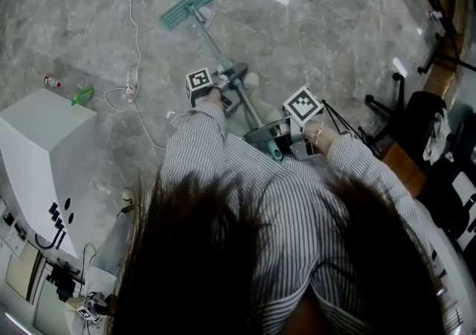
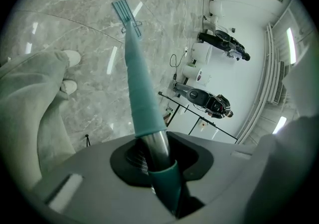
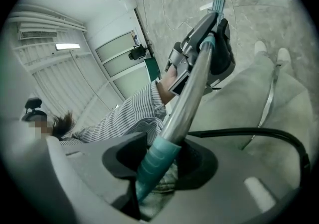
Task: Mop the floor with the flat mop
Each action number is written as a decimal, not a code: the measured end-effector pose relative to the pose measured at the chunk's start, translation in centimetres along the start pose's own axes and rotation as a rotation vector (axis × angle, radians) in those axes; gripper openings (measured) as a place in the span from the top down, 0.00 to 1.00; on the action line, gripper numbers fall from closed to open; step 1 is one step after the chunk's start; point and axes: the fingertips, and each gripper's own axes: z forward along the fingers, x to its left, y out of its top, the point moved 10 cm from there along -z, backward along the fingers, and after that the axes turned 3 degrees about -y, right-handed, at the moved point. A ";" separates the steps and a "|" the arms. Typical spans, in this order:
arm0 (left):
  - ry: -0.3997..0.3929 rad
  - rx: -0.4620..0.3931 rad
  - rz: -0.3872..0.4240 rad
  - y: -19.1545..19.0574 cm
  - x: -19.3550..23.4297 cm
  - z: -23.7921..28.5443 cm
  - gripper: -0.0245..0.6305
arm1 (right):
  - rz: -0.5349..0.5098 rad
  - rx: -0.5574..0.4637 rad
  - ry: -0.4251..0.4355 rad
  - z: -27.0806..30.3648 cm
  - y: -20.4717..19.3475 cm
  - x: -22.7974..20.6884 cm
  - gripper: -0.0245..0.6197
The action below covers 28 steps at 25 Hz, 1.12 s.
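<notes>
The flat mop [image 1: 188, 6] lies with its teal head flat on the grey marbled floor [image 1: 320, 36], well out in front of the person. Its handle [image 1: 220, 52] slants back up from the head towards the body. In the left gripper view the handle [image 2: 141, 81] runs away from the camera as a teal sleeve, with the head small at its far end.

The left tool [image 1: 235, 77] is clenched on the handle partway up. Its jaws [image 2: 160, 168] squeeze the shaft where bare metal shows between two teal sections. The right tool [image 1: 272, 137] is clenched on the upper end, nearest the body, and its jaws [image 3: 157, 166] grasp the ribbed teal grip. Seen from the right tool, the left tool [image 3: 199, 51] sits further down the same shaft, held by an arm in a striped sleeve [image 3: 132, 113].

The person's white shoes [image 2: 70, 71] stand on the floor beside the handle. A white cable [image 1: 135, 32] trails across the floor left of the mop head. A white cabinet [image 1: 41, 144] stands at the far left.
</notes>
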 end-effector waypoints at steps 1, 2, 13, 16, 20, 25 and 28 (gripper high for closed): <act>-0.002 -0.001 0.001 0.0 0.0 0.0 0.83 | 0.000 -0.004 0.006 0.0 0.0 0.0 0.71; -0.003 0.002 0.006 0.0 0.1 0.1 0.83 | 0.000 -0.005 0.008 -0.1 -0.1 -0.1 0.71; 0.019 0.032 0.044 5.4 -2.9 0.9 0.82 | 0.001 -0.069 0.049 0.2 5.1 1.7 0.71; 0.027 0.058 0.053 8.3 -5.0 0.7 0.82 | -0.013 -0.044 0.030 1.5 8.2 3.1 0.71; 0.053 0.089 0.060 13.2 -7.6 -0.3 0.82 | 0.001 -0.028 0.008 4.4 12.7 5.1 0.72; 0.069 0.095 0.071 20.5 -12.1 -1.2 0.82 | 0.035 -0.065 0.016 7.7 19.7 8.6 0.73; 0.065 0.079 0.080 27.3 -14.6 -1.0 0.82 | 0.040 -0.090 0.017 9.4 26.2 10.5 0.74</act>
